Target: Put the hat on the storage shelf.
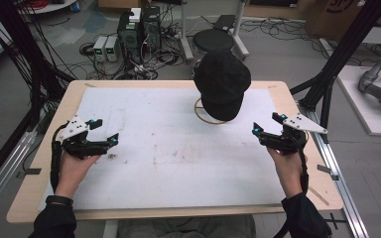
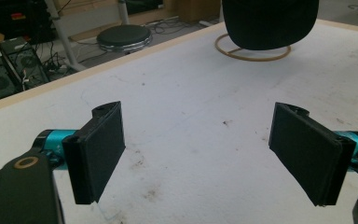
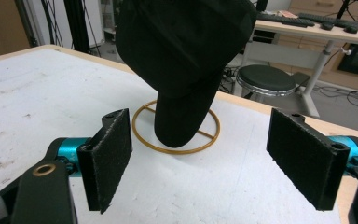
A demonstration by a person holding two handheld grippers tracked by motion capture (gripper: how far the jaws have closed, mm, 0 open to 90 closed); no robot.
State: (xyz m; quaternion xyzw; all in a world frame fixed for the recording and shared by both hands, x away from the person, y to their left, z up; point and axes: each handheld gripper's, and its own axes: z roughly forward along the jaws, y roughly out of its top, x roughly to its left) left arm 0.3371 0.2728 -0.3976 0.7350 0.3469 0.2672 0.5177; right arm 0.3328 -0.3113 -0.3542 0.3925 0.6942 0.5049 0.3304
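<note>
A black cap point(image 1: 222, 84) hangs on a stand whose gold ring base point(image 1: 202, 115) rests on the far middle of the white mat point(image 1: 173, 158). The right gripper view shows the cap point(image 3: 182, 56) close ahead over the ring base point(image 3: 177, 148). My left gripper point(image 1: 106, 132) is held low over the mat's left side, open, nothing between its pads point(image 2: 100, 151). At the mat's right edge my right gripper point(image 1: 268, 124) points toward the cap with its jaws wide apart and empty, its pads point(image 3: 109, 154) bare.
The wooden table point(image 1: 30, 198) carries the mat. Behind the table stand a round black stool point(image 1: 213, 39), computer boxes point(image 1: 139, 29) and tangled cables on the floor. Black frame posts point(image 1: 342, 49) rise at the right, and a white platform point(image 1: 372, 99) lies beyond them.
</note>
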